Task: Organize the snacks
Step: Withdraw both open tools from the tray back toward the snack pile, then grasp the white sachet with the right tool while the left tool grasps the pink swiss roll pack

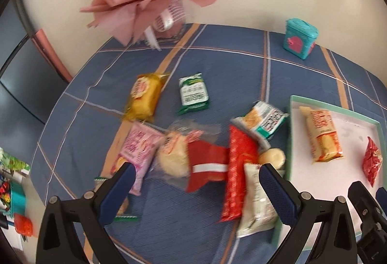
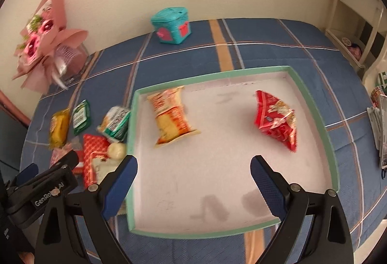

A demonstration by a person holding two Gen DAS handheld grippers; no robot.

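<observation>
Right claw (image 2: 193, 179) spread wide and empty above green-rimmed tray (image 2: 312, 104), crumpled red snack bag (image 2: 275, 119), orange-yellow packet (image 2: 171, 116) inside

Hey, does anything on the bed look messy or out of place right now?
Yes. Only two packets lie in the tray; the rest sit jumbled beside it, with the long red packet overlapping others and a white packet leaning against the tray's edge.
</observation>
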